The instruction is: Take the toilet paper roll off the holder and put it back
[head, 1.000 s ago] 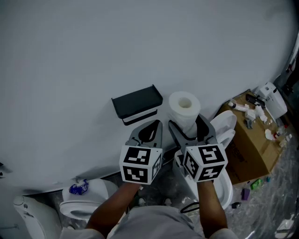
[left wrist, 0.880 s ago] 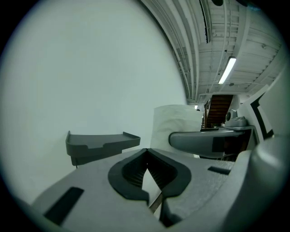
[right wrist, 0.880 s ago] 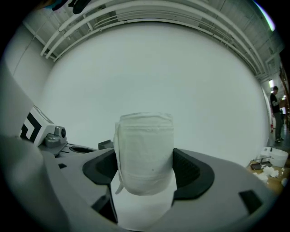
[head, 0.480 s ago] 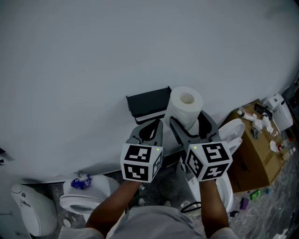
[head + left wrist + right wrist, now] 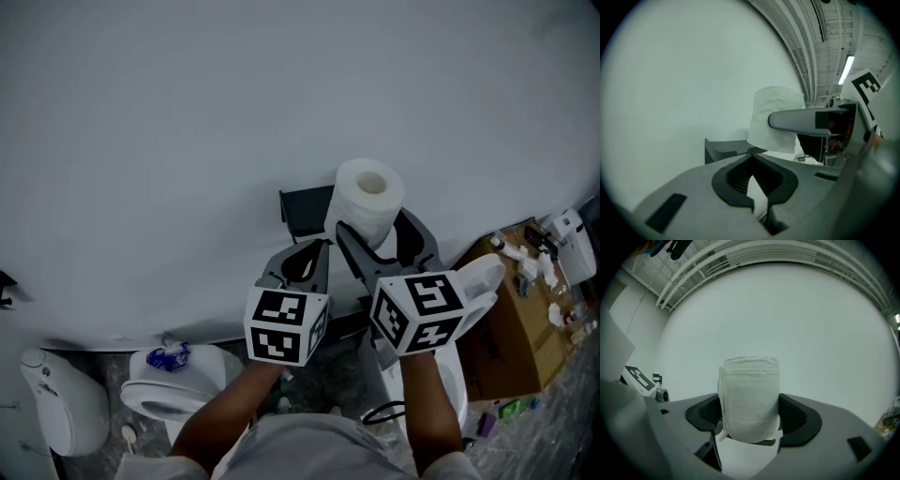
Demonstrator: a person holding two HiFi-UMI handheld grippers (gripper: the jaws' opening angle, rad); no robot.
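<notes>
Moved the toilet paper roll (image 5: 368,202) leftward since a second ago, from well right of the black holder (image 5: 305,211) to right against it. Now hides the holder's right end in the head view; cannot tell whether touching or just short. Grips the roll upright in the right tongs (image 5: 377,236), one jaw pressed into each side, core hole facing up, a loose flap of paper hanging at the bottom edge. Holds the left tongs (image 5: 302,261) pinched together on nothing, just left of the right pair, below the holder and apart from the roll. Faces a plain pale wall (image 5: 187,141) carrying the holder. Shows a white toilet (image 5: 164,398) on the floor at near left and a cardboard box (image 5: 511,314) with small clutter at right.
</notes>
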